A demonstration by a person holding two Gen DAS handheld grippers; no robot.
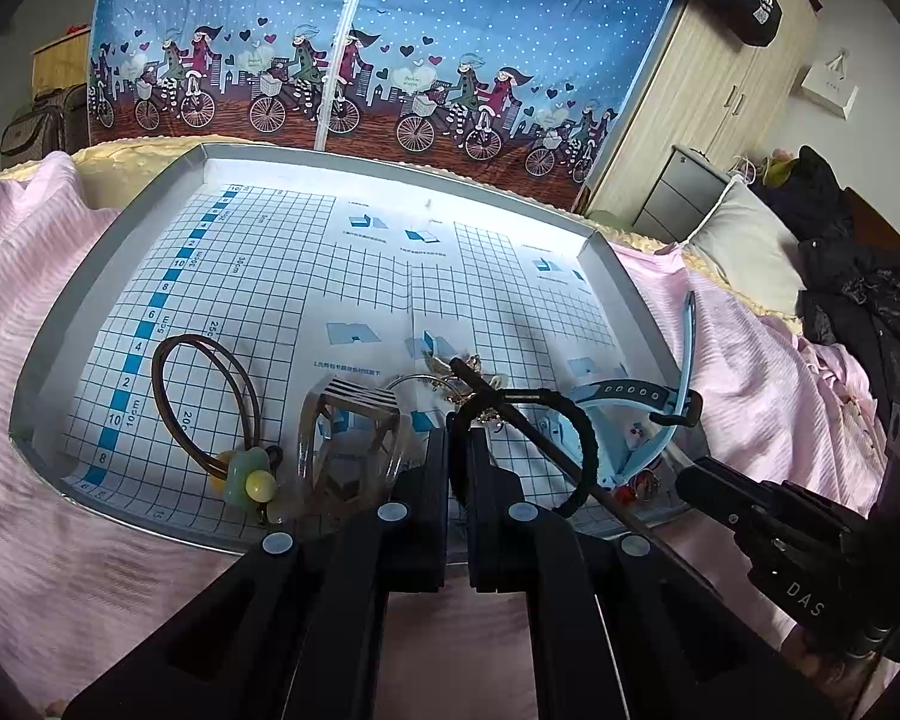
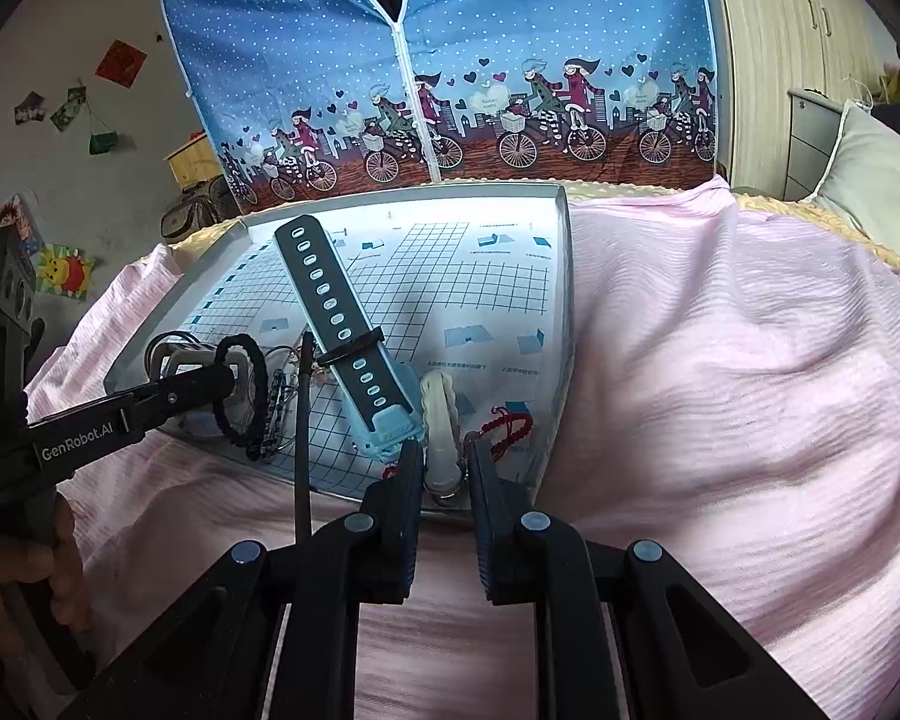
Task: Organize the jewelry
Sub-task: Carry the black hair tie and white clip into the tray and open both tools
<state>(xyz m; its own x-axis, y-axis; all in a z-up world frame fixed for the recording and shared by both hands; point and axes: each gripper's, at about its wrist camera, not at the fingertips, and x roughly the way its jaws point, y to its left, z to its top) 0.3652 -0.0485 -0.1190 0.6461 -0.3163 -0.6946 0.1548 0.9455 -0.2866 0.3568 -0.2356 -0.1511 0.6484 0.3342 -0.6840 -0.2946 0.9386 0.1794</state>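
Pink ribbed bedspread (image 2: 720,360) lies under a shallow grey tray (image 1: 90,276) lined with blue grid paper, and all my jewelry sits at the tray's near edge. My left gripper (image 1: 457,420) has its fingers drawn nearly together on a black hair tie (image 1: 576,438), whose loop stands up around the fingertips; a thin dark stick (image 1: 546,438) runs slantwise through that loop. Just left of the gripper I see a clear striped bangle (image 1: 354,438), then a brown cord loop (image 1: 204,396) with a green and yellow flower charm (image 1: 252,477).

My right gripper (image 2: 441,450) is narrowed around a white beaded bracelet (image 2: 441,420), the fingers flanking it on both sides; I cannot tell whether they truly touch it. A blue watch with a grey holed strap (image 2: 342,324) lies beside it on the left, the strap running away up the tray, and a red braided cord (image 2: 510,426) lies just right. A person's hand (image 2: 24,576) grips the left tool's handle at the frame's edge
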